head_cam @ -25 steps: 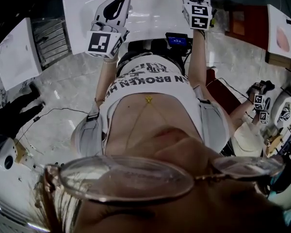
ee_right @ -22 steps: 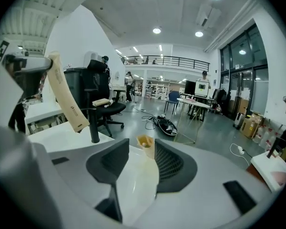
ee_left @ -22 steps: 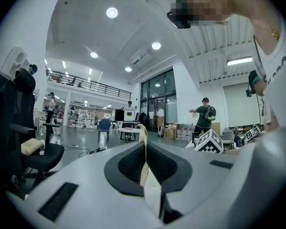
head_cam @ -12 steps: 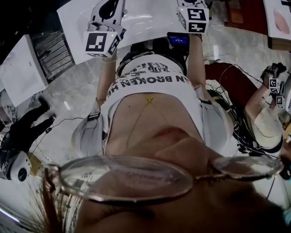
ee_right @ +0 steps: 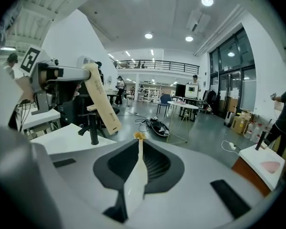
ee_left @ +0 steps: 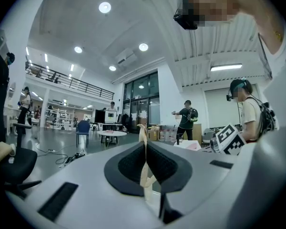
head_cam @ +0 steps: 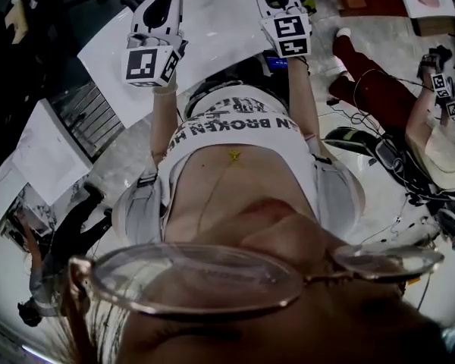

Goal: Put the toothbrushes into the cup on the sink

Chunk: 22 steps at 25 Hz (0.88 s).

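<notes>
Above sink, right gripper jaws just closed on toothbrush.

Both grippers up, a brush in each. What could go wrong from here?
1. Right gripper jaws have just been closing on the right toothbrush, gripped edge-on; it may slip.
2. Left toothbrush sticks far out of the left gripper, seemingly near the black faucet; could knock it.
3. No cup shows in any view; placing may be blind.
</notes>
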Each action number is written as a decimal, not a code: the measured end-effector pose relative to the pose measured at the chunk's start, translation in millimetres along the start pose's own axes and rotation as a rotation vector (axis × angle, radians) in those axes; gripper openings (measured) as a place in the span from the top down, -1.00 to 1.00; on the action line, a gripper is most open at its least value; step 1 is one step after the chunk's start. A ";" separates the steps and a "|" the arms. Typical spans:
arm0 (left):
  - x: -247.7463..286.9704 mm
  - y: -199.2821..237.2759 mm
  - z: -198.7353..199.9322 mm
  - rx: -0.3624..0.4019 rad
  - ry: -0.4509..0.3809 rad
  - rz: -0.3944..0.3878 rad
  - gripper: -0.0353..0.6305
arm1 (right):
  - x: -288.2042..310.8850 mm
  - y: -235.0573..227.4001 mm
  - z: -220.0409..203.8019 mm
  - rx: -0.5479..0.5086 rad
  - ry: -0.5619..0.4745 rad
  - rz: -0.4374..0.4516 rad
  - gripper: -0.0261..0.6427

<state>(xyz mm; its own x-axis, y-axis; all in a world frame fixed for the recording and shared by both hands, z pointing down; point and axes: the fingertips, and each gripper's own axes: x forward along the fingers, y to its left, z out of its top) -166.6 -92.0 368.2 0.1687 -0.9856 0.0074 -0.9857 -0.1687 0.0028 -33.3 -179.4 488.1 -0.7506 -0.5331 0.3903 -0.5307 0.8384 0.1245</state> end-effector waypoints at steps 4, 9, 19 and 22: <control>40.7 5.8 -3.2 0.011 0.022 -0.036 0.84 | 4.7 -24.2 -2.9 0.029 0.011 -0.021 0.79; 97.0 13.4 -10.4 0.011 0.038 -0.069 0.84 | 15.2 -58.8 -14.2 0.060 0.041 -0.038 0.81; 137.3 -5.0 -31.8 0.041 0.054 -0.150 0.84 | -20.3 -66.2 -50.2 0.054 0.118 -0.124 0.81; 135.1 -17.5 -43.2 0.050 0.068 -0.162 0.84 | -42.5 -62.0 -63.3 0.069 0.125 -0.145 0.81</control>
<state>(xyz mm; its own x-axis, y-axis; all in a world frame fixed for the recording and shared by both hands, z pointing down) -126.5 -221.9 412.4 0.3232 -0.9431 0.0785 -0.9442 -0.3269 -0.0407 56.4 -201.6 521.5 -0.6120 -0.6261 0.4832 -0.6588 0.7416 0.1266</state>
